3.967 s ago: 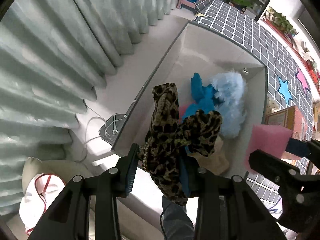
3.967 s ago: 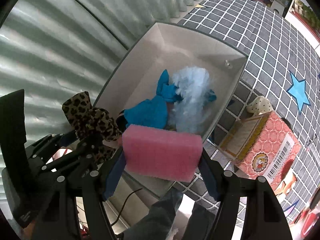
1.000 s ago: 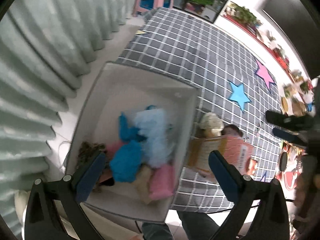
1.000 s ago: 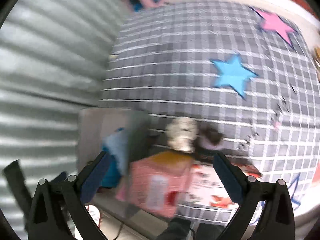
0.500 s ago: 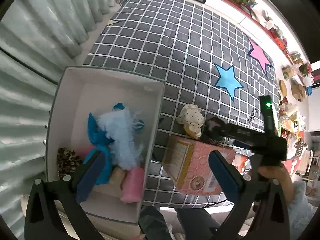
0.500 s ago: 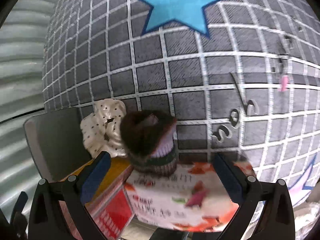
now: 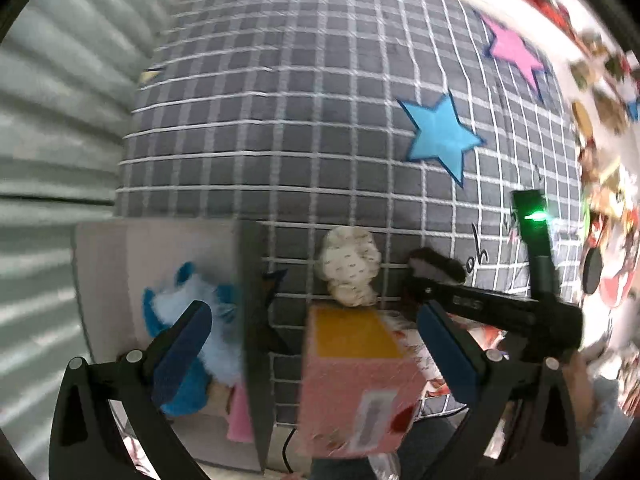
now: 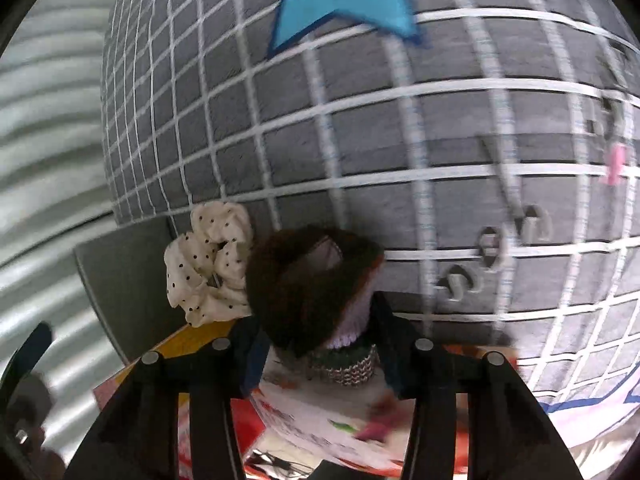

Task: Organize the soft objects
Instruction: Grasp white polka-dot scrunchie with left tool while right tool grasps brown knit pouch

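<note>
Right wrist view: right gripper (image 8: 320,344) jaws closing around a dark brown fuzzy knitted hat (image 8: 308,276) with a ribbed pale cuff, on the grid-patterned grey mat (image 8: 360,140). Cream polka-dot scrunchie (image 8: 212,256), ruffled, just beside it. Left gripper (image 7: 316,344) jaws wide apart, empty, above a pink carton (image 7: 356,380) and the grey box (image 7: 160,256) holding fluffy blue plush (image 7: 192,300).

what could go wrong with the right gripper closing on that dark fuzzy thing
The right gripper is closing around the dark fuzzy knit piece, which sits low between the pads; it may catch only fluff and slip. The polka-dot scrunchie touches it and could be dragged along. The left gripper hangs open over the pink box and may bump it.
</note>
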Demonstrator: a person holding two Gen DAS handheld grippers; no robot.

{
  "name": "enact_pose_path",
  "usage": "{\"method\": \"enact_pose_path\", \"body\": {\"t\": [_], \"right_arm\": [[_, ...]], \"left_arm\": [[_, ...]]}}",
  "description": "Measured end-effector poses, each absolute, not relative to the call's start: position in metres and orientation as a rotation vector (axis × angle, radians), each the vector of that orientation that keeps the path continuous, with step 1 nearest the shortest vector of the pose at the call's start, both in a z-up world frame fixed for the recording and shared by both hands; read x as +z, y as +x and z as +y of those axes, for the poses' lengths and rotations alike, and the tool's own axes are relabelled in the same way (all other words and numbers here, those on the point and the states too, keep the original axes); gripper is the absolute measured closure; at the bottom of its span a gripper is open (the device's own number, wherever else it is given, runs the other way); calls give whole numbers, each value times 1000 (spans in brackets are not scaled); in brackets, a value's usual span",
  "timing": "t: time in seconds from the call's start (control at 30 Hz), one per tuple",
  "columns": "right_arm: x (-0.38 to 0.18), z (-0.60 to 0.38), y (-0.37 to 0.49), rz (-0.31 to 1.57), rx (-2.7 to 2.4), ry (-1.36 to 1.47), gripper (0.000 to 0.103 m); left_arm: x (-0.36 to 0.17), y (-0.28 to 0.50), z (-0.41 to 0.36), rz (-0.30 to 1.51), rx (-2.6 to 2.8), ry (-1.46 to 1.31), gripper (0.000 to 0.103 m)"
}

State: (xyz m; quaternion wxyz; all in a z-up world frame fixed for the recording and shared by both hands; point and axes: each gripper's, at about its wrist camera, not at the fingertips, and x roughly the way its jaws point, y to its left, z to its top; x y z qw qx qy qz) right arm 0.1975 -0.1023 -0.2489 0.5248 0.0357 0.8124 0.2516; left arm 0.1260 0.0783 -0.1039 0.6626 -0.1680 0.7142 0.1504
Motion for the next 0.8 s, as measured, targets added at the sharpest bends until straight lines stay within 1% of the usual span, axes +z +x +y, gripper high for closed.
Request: {"method": "enact_pose_path", "body": {"t": [0.17, 0.27, 0.5, 0.6, 0.7, 0.77, 0.8], "right_arm": [[-233, -140, 217, 1905, 585, 150, 55], [-226, -167, 225, 1887, 577, 212, 54], [-210, -204, 231, 1860, 582, 326, 54], [-208, -210, 233, 1847, 587, 344, 54], [-206, -218, 236, 1834, 585, 351, 54], [-204, -222, 238, 1828, 584, 351, 54], [-204, -223, 238, 1823, 582, 348, 54]], "left_arm": [[-160, 165, 61, 1802, 278, -389, 0], [-194, 181, 53, 1905, 287, -346, 1], [-258, 187, 43, 2130, 311, -301, 3], [-276, 185, 42, 2187, 329, -297, 3], [-287, 184, 44, 2217, 340, -318, 12], [-292, 182, 42, 2236, 332, -339, 30], [-292, 182, 42, 2233, 323, -359, 34]]}}
